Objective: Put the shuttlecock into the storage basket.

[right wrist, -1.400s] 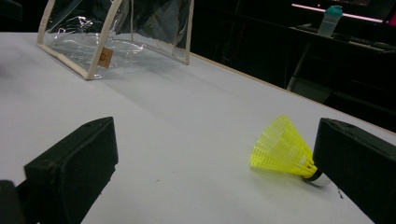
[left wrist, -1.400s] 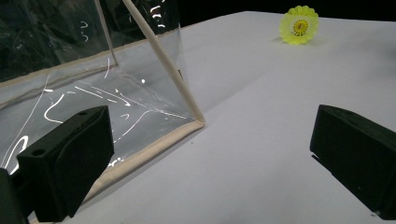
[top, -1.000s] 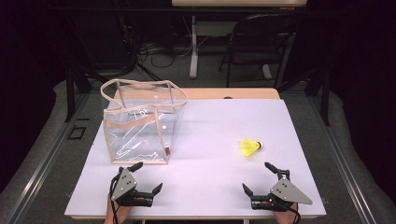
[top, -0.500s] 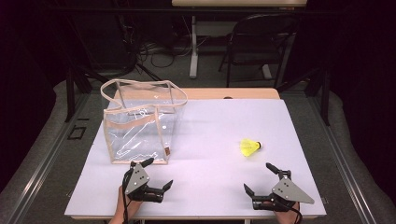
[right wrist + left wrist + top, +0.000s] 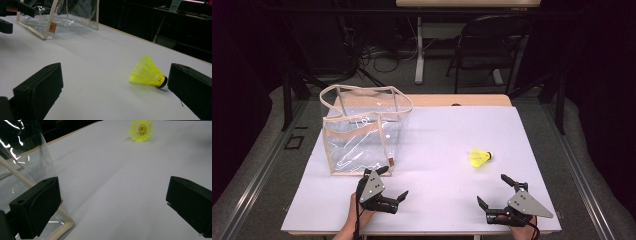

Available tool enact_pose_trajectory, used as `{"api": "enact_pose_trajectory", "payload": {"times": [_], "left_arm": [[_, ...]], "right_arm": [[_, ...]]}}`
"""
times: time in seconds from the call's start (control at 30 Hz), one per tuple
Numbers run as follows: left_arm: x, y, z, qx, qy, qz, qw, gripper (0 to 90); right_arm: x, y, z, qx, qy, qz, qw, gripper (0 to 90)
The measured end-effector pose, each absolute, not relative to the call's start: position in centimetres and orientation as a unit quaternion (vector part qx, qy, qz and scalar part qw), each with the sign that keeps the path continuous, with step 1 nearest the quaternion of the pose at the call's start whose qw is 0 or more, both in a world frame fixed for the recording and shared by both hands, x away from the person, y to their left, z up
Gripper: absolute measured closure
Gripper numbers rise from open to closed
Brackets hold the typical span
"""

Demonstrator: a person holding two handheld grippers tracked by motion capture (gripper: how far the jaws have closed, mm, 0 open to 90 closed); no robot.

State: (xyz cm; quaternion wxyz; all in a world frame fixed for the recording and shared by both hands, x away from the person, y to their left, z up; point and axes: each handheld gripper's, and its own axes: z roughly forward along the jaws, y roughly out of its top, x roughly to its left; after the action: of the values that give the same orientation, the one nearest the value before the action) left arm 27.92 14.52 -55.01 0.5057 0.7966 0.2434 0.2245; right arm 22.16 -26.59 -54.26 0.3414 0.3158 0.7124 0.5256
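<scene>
Shuttlecock (image 5: 480, 157), yellow with a black cork, lies on its side on the white table (image 5: 447, 130), right of centre, exactly where it lay a second ago. Left gripper (image 5: 392, 183) has moved away from the near edge, farther in and to the right, so that one finger now sits just beside the near right corner of the clear bag (image 5: 362, 132); its jaws are spread wide and grasp nothing. Right gripper (image 5: 495, 191) has stayed at the near right, jaws also released, with the shuttlecock lying just beyond them, near the right-hand jaw in the right gripper view
</scene>
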Motion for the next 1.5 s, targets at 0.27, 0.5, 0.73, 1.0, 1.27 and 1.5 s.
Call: {"api": "enact_pose_trajectory", "payload": {"times": [0.27, 0.5, 0.73, 1.0, 1.27, 1.5], "left_arm": [[28.5, 13.1, -54.6, 0.801, 0.233, 0.218, 0.507, 0.0], [29.2, 11.7, -54.5, 0.81, 0.221, 0.203, 0.504, 0.0], [30.2, 9.9, -54.5, 0.822, 0.203, 0.186, 0.499, 0.0], [31.6, 8.3, -54.3, 0.828, 0.192, 0.159, 0.503, 0.1], [33.4, 6.5, -53.3, 0.836, 0.174, 0.144, 0.5, 0.0], [34.6, 4.9, -52.7, 0.844, 0.161, 0.137, 0.493, 0.0]], "right_arm": [[22.1, -26.7, -54.2, 0.317, 0.714, 0.522, 0.343, 0.0], [22.1, -26.7, -54.3, 0.319, 0.715, 0.522, 0.34, 0.0], [22.2, -26.7, -54.3, 0.32, 0.715, 0.521, 0.338, 0.0], [22.4, -26.7, -54.5, 0.322, 0.719, 0.518, 0.334, 0.0], [22.5, -26.6, -54.5, 0.321, 0.721, 0.517, 0.332, 0.0], [22.5, -26.7, -54.6, 0.322, 0.722, 0.516, 0.331, 0.0]]}}
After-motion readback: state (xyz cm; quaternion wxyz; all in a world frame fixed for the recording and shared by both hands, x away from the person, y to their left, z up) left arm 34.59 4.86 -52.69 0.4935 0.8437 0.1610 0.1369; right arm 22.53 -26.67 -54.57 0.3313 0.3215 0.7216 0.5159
